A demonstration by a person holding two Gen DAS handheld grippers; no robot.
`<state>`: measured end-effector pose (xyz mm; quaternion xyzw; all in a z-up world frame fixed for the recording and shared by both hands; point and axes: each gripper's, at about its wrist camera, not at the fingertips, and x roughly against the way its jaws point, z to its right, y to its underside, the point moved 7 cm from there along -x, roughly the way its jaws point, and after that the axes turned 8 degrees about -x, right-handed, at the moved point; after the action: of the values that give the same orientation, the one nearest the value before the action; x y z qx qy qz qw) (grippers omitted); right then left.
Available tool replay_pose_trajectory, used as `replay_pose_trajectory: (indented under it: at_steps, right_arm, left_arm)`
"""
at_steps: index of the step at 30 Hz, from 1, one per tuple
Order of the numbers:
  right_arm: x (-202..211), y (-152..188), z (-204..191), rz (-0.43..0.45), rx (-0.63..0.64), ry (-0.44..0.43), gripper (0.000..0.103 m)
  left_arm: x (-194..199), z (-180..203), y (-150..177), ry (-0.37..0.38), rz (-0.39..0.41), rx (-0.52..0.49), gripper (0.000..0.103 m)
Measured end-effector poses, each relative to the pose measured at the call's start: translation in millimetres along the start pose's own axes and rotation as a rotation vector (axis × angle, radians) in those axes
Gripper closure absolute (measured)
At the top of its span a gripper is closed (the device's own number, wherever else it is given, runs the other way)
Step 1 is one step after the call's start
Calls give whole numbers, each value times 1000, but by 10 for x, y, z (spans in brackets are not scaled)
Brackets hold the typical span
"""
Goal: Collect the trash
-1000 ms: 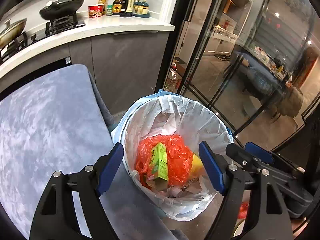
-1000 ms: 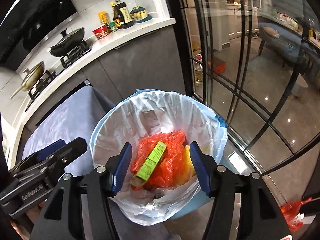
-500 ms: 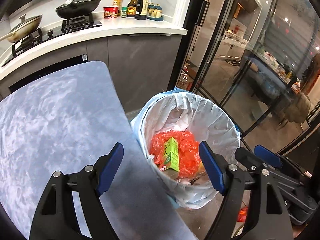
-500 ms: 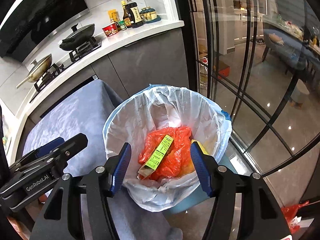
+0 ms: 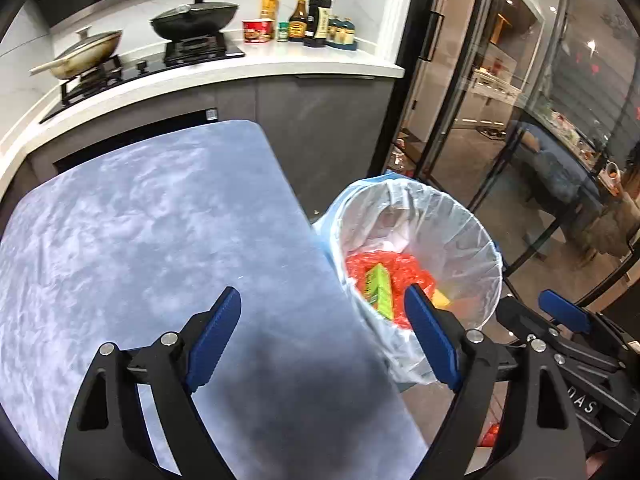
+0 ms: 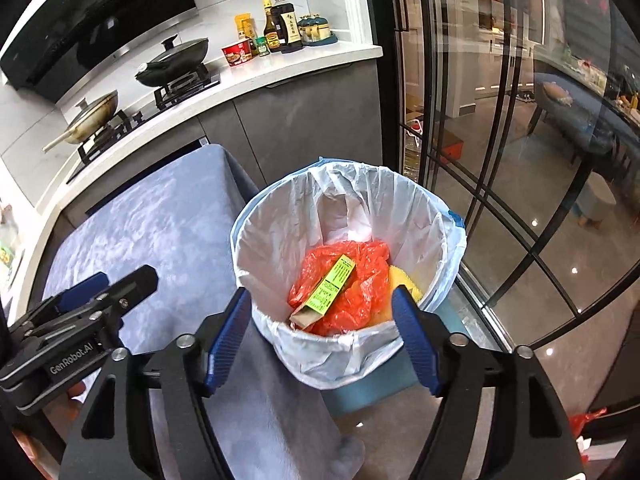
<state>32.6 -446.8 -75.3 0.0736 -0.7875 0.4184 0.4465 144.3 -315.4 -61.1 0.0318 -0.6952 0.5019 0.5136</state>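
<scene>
A trash bin lined with a white bag stands on the floor by the table's right edge. Inside lie a red plastic bag, a green carton and something yellow. My left gripper hangs over the table's right edge, its jaws opening with nothing between them. My right gripper is above the bin's near rim, jaws opening too, holding nothing. Each gripper shows at the side of the other's view.
A grey-blue cloth covers the table. Behind runs a kitchen counter with pans on a stove and several bottles. Glass doors stand right of the bin. A red scrap lies on the floor at lower right.
Both grippers have drawn back from over the bin toward the table, so the bin sits farther right and away. Both pairs of jaws have spread wider. The trash inside has not moved.
</scene>
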Motion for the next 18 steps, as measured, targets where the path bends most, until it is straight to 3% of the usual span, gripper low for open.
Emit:
replay_pose_trajectory:
  at_steps: [9, 18]
  right_arm:
    - [128, 271, -132, 6, 40, 29, 19]
    - [212, 430, -194, 3, 70, 46, 18]
  left_arm:
    - [237, -186, 248, -84, 4, 14, 17]
    - [357, -294, 443, -122, -4, 44, 15]
